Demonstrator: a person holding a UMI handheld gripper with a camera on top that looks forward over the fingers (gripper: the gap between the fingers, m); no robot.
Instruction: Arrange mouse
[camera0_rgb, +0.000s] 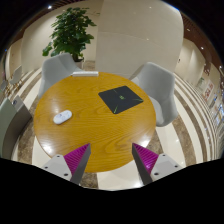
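A small white mouse (62, 117) lies on the left part of a round wooden table (95, 125). A dark square mouse pad (121, 98) lies on the table's far right part, apart from the mouse. My gripper (112, 160) is open and empty, held above the table's near edge, with both pink pads showing. The mouse is ahead of the fingers and to the left; the pad is ahead and slightly right.
Grey chairs stand around the table: one at the far left (57, 70), one at the right (155, 85), one at the near left (10, 122). A potted plant (70, 30) stands behind. Pale floor (105, 172) shows between the fingers.
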